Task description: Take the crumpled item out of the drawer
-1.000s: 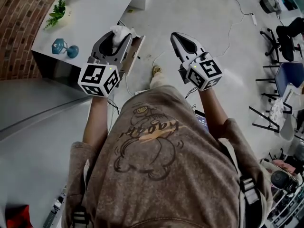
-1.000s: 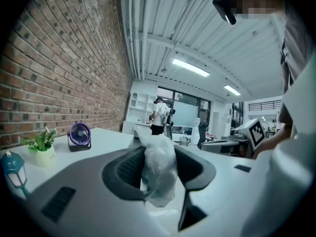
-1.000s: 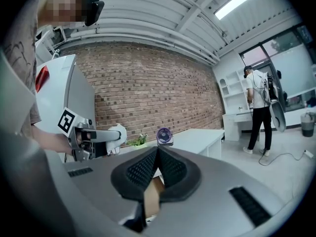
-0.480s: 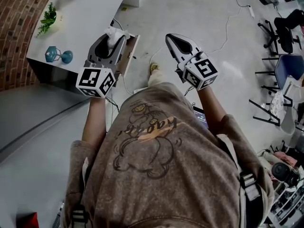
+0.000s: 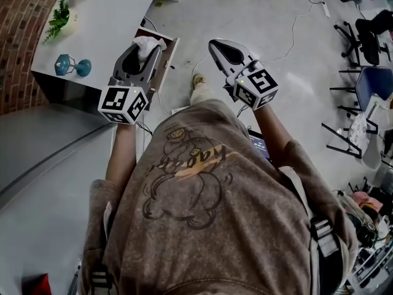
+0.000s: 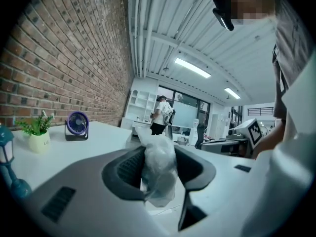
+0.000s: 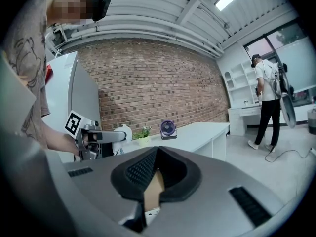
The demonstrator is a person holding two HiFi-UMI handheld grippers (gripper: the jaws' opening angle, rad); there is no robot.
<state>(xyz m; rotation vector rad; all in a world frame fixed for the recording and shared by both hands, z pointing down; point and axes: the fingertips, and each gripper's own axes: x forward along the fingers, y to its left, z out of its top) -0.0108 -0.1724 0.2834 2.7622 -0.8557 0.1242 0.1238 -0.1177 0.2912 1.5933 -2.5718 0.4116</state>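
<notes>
A brick wall backs a white worktop (image 5: 104,17) with an open drawer (image 5: 167,57) at its edge. The left gripper's (image 5: 146,54) fingers pinch the crumpled white wad (image 5: 147,43) — seen from above, it sits over the drawer. The right gripper's (image 5: 215,45) fingers meet at the tips — nothing between them.

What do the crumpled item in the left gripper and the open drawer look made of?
Crumpled item: probably thin plastic film, translucent white and glossy; creases and highlights show where the left gripper pinches it. Drawer: likely wood or fibreboard, matt light brown side wall; too small to be sure.
</notes>
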